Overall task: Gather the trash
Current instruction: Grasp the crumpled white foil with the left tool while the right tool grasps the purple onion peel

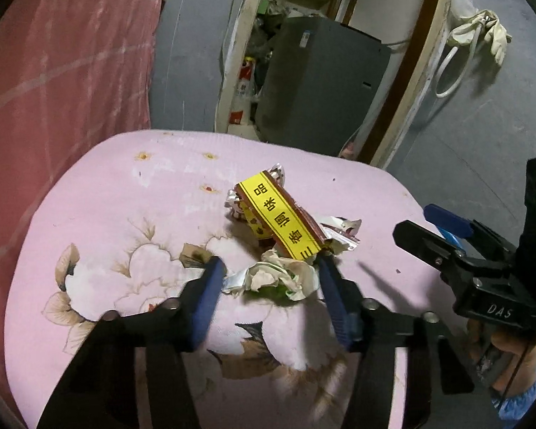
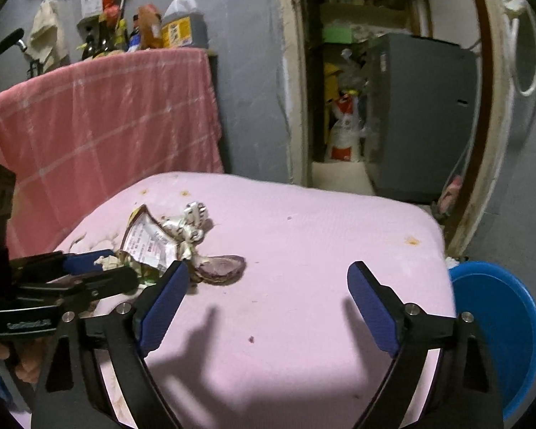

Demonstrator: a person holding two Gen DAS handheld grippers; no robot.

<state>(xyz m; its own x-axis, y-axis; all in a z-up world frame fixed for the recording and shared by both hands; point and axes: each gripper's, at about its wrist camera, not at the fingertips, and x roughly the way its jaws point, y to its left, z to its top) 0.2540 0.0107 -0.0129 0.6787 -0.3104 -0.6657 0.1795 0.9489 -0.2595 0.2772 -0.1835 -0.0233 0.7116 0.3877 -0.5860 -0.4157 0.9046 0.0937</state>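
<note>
One heap of trash (image 1: 286, 239) is seen on the pink flowered cushion (image 1: 125, 214): one yellow-banded wrapper (image 1: 286, 220), one crumpled tissue (image 1: 286, 275), some silver foil scraps (image 1: 339, 232), and beside the heap one purple-brown peel (image 2: 221, 268). The tissue is bracketed by the left gripper (image 1: 271, 268), whose blue pads (image 1: 211, 286) are set on either side of it, partly spread; whether they press on it cannot be told. The right gripper (image 2: 268, 279) is held wide open over bare cushion just right of the heap, nothing between its pads. One blue basin (image 2: 496, 321) is seen beyond the cushion's right edge.
</note>
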